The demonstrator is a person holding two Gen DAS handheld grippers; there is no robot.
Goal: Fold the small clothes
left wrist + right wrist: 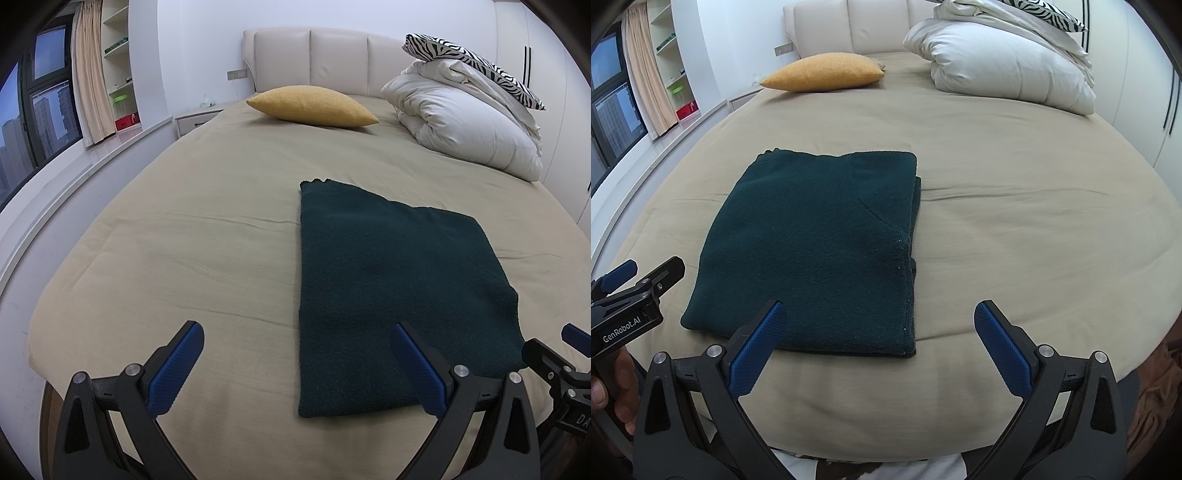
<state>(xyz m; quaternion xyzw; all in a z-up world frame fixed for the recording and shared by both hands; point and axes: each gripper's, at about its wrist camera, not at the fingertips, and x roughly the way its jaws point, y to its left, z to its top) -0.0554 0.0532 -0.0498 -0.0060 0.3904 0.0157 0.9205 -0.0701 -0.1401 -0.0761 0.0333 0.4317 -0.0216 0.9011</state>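
Over on the left, the left gripper (pixel 297 363) hangs above the near edge of the bed (pixel 184 229), fingers spread wide and holding nothing, its right finger over the garment's near-left part. A hand (pixel 613 384) wraps its handle at the edge of the right view. Centre stage, the dark green garment (pixel 816 251) lies flat on the tan sheet, squared into a neat rectangle with layered edges stacked along its right side, so a fold looks to be in already. Whether sleeves are tucked underneath, I can't tell from here. On the right, the right gripper (pixel 879 341) is likewise agape and empty, straddling the near-right corner. Both tools sit low at the near hem, likely placed to lift it for another fold.
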